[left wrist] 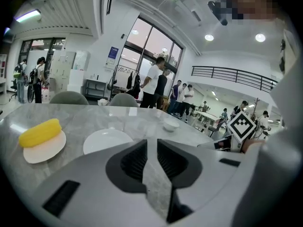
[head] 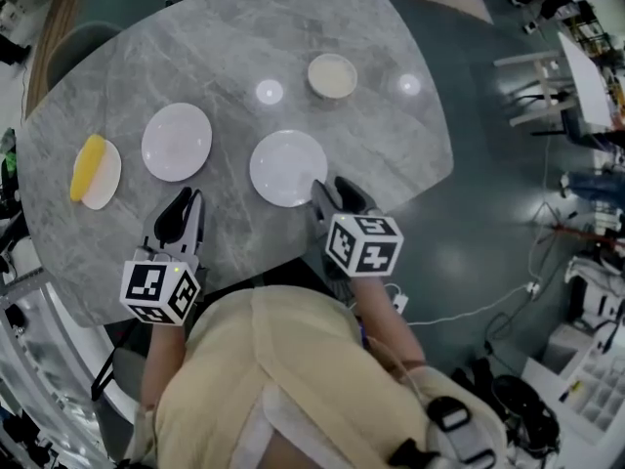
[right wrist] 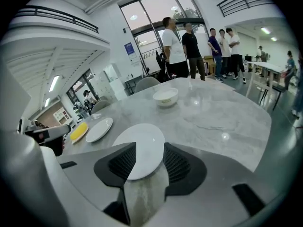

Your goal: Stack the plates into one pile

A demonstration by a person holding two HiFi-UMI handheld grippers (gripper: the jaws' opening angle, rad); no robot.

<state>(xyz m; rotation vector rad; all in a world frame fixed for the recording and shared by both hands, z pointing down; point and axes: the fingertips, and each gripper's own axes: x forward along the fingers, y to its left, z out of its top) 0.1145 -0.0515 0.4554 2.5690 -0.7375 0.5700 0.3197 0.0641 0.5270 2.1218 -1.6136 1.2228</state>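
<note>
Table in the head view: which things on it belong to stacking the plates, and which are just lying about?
Belong to the job:
right plate, just ahead of the open right gripper
middle plate
left plate

Just lying about:
bowl, farther back
yellow thing, lying on the left plate; it probably has to come off before stacking

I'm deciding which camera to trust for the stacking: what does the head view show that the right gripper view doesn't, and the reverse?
Only the head view: both grippers whole from above, left gripper and right gripper, plus the person's torso and the floor. Only the right gripper view: people standing by the windows, and its open jaws framing the edge of the near plate. Shared: the table, near plate, second plate, a third plate carrying a yellow item, and the bowl.
</note>
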